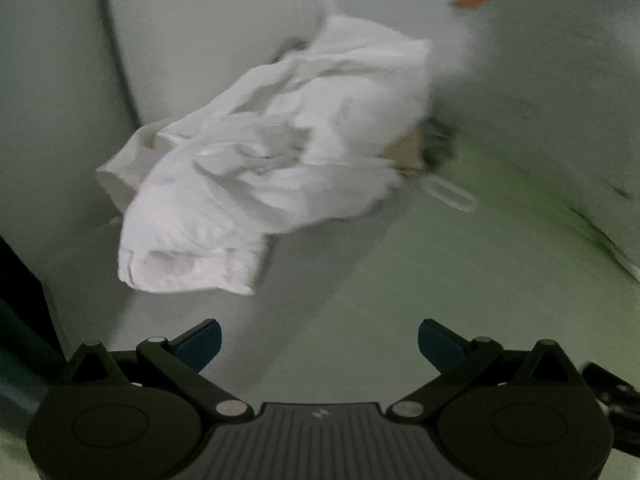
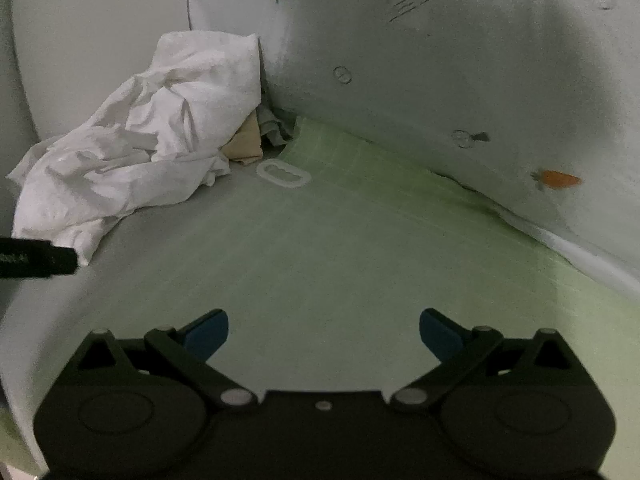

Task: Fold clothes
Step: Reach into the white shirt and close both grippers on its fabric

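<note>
I see both my left gripper (image 1: 319, 344) and right gripper (image 2: 324, 334) spread wide, holding nothing (the crumpled white garment (image 2: 132, 140) lies well ahead).

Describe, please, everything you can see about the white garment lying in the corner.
The white garment is a crumpled heap of thin, soft-looking woven cloth, full of wrinkles and folds, not yet folded. It lies on the pale green surface, pushed into the corner, with its top leaning against the light padded walls. Its right edge partly covers a beige cloth. A white oval ring lies close beside it, apart. Neither tool touches it; both stand open, short of the heap.
</note>
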A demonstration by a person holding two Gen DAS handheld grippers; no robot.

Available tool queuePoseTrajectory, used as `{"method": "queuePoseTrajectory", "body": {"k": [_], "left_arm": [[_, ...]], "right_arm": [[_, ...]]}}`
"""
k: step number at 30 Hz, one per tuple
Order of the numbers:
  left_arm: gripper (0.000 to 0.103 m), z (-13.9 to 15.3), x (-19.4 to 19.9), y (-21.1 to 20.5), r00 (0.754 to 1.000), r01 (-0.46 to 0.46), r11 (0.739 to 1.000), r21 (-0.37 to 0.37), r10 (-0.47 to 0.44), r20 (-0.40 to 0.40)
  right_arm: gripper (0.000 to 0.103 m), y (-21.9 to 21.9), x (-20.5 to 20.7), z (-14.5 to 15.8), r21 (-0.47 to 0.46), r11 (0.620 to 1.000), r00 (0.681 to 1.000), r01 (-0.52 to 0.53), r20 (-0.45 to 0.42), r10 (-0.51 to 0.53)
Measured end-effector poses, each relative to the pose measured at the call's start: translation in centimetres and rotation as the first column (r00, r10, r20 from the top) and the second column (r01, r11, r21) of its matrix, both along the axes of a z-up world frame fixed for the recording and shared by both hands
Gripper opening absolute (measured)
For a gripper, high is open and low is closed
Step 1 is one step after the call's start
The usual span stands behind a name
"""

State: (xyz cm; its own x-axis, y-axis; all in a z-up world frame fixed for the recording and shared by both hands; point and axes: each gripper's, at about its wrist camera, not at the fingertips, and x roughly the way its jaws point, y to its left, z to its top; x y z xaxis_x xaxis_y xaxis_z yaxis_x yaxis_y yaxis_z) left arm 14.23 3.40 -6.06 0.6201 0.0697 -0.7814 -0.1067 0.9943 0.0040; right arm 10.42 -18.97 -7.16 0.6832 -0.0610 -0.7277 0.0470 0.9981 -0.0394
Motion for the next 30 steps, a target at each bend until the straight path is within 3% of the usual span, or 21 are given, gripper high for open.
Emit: {"method": "queuePoseTrajectory", "body": {"k": [5, 11, 16, 20, 22, 25, 27, 29, 30], "left_arm": [[0.103, -1.5, 6.2, 5.2, 0.989, -0.150, 0.988, 0.028, 0.150, -0.014], [0.103, -3.0, 12.5, 9.7, 0.957, -0.289, 0.954, 0.074, 0.290, -0.009], [0.103, -4.6, 15.7, 10.6, 0.933, -0.351, 0.925, 0.143, 0.358, -0.025], [0.102, -4.9, 16.7, 10.8, 0.927, -0.366, 0.919, 0.148, 0.374, -0.030], [0.098, -4.8, 16.6, 10.8, 0.930, -0.359, 0.921, 0.153, 0.367, -0.024], [0.091, -4.5, 16.3, 10.9, 0.925, -0.375, 0.916, 0.146, 0.381, -0.013], [0.082, -4.1, 16.1, 11.0, 0.920, -0.387, 0.913, 0.131, 0.391, -0.005], [0.062, -3.6, 15.8, 10.8, 0.922, -0.385, 0.914, 0.126, 0.387, 0.012], [0.056, -3.2, 15.4, 10.7, 0.923, -0.383, 0.916, 0.118, 0.384, 0.018]], "right_arm": [[0.103, 1.3, 8.5, -0.8, 0.003, 0.998, 0.998, -0.059, 0.001, 0.059], [0.102, 4.7, 18.8, -0.8, -0.034, 0.982, 0.977, -0.186, 0.098, 0.188], [0.101, 7.4, 26.9, -0.7, -0.080, 0.954, 0.936, -0.290, 0.185, 0.300], [0.100, 9.6, 33.4, -0.6, -0.123, 0.922, 0.888, -0.366, 0.249, 0.386], [0.094, 10.5, 36.3, -0.6, -0.134, 0.907, 0.866, -0.399, 0.271, 0.421], [0.074, 10.3, 37.5, -0.5, -0.021, 0.905, 0.870, -0.425, 0.267, 0.415], [0.040, 10.2, 37.2, 0.0, 0.025, 0.909, 0.880, -0.416, 0.264, 0.395], [0.018, 10.1, 36.9, 0.5, 0.071, 0.911, 0.890, -0.405, 0.260, 0.376], [0.013, 10.0, 36.5, 0.8, 0.090, 0.911, 0.892, -0.402, 0.261, 0.368]]}}
